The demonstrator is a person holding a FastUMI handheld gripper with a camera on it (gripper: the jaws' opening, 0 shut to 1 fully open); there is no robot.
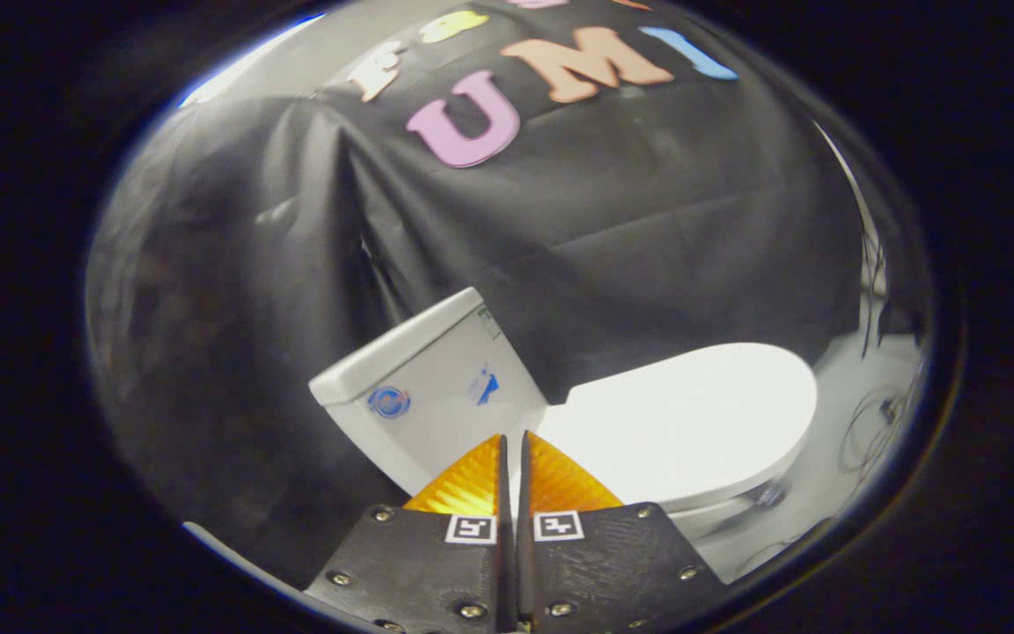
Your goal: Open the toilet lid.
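A white toilet stands ahead of me, seen tilted. Its lid (692,414) lies flat down over the bowl, beyond and to the right of my fingers. The white tank (437,387), with two blue stickers on its side, rises just beyond my fingertips. My gripper (513,438) is shut, the two fingers nearly touching with nothing between them. The fingertips hover near where the lid meets the tank, and I cannot tell if they touch it.
Black cloth drapes the booth wall (560,229) behind the toilet. A pale floor (850,423) shows to the right of the bowl, with thin cables (877,423) lying on it.
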